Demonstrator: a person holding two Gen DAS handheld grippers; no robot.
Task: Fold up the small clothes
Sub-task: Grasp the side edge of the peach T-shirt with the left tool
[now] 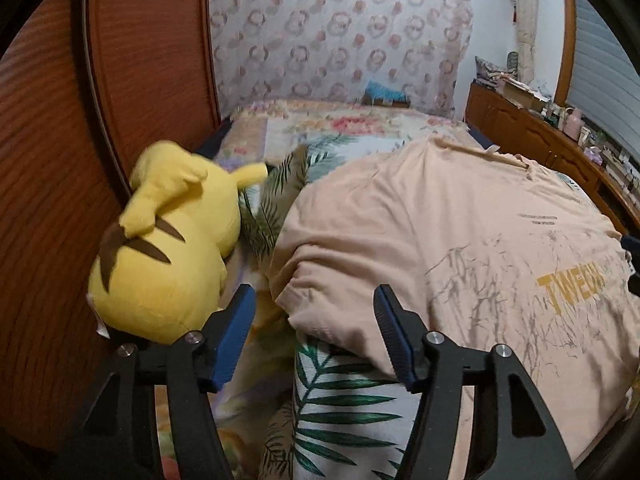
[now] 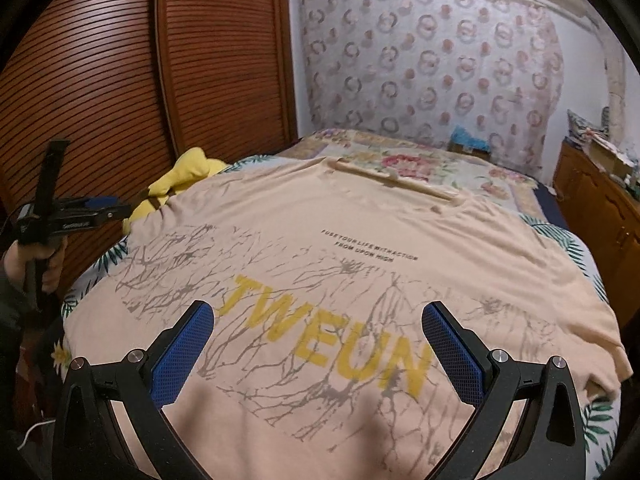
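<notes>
A peach T-shirt (image 2: 360,240) with yellow "TWEUN" lettering lies spread on the bed, print up and collar (image 2: 396,182) at the far side. My right gripper (image 2: 318,336) hovers open over the lettering near the hem, with nothing between its blue pads. My left gripper (image 1: 315,300) is at the shirt's left edge with its jaws apart. The rumpled sleeve (image 1: 320,280) lies just beyond and below the fingertips, and the pads do not press on it. In the right wrist view the left gripper (image 2: 108,206) appears side-on at the bed's left edge, held by a hand (image 2: 24,264).
A yellow plush toy (image 1: 168,248) lies against the louvred wooden wardrobe (image 1: 52,200) left of the shirt. The bed cover (image 1: 344,408) is leaf-printed, with a floral blanket (image 2: 420,164) beyond. A cluttered wooden cabinet (image 2: 600,208) runs along the right side.
</notes>
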